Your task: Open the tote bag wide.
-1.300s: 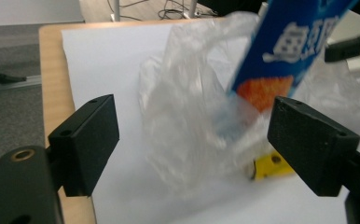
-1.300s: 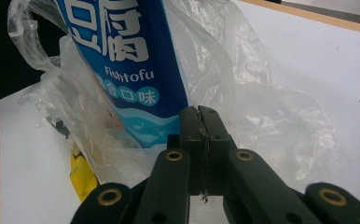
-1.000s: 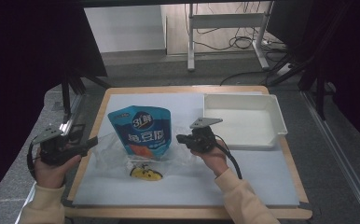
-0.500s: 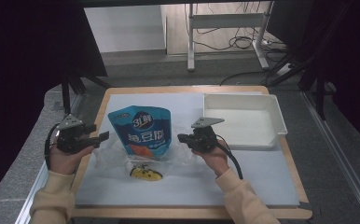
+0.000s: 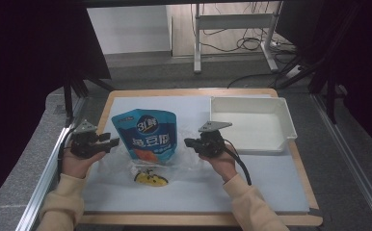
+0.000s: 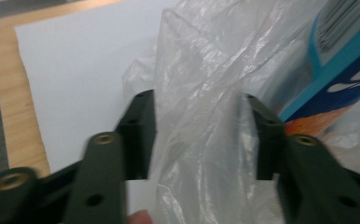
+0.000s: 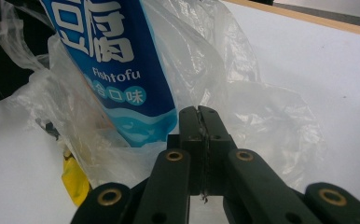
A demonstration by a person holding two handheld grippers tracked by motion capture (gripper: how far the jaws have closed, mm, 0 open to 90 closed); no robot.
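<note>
A blue snack pouch (image 5: 148,137) stands inside a clear plastic bag (image 5: 184,161) on the white mat, with a small yellow item (image 5: 150,179) in front of it. My left gripper (image 5: 112,142) is at the bag's left side. In the left gripper view it (image 6: 201,135) is open, with a fold of the bag (image 6: 201,84) between its jaws and the pouch (image 6: 341,70) behind. My right gripper (image 5: 189,143) is at the bag's right side. In the right gripper view it (image 7: 199,126) is shut, with a thin edge of the bag (image 7: 262,116) pinched, beside the pouch (image 7: 113,60).
An empty white tray (image 5: 285,115) sits at the back right of the white mat (image 5: 271,187). The mat lies on a wooden board (image 5: 198,219). A metal rail (image 5: 49,187) runs along the table's left side.
My left gripper has moved right and forward from the table's left edge to the bag's left side. The right gripper, pouch and bag have stayed put.
</note>
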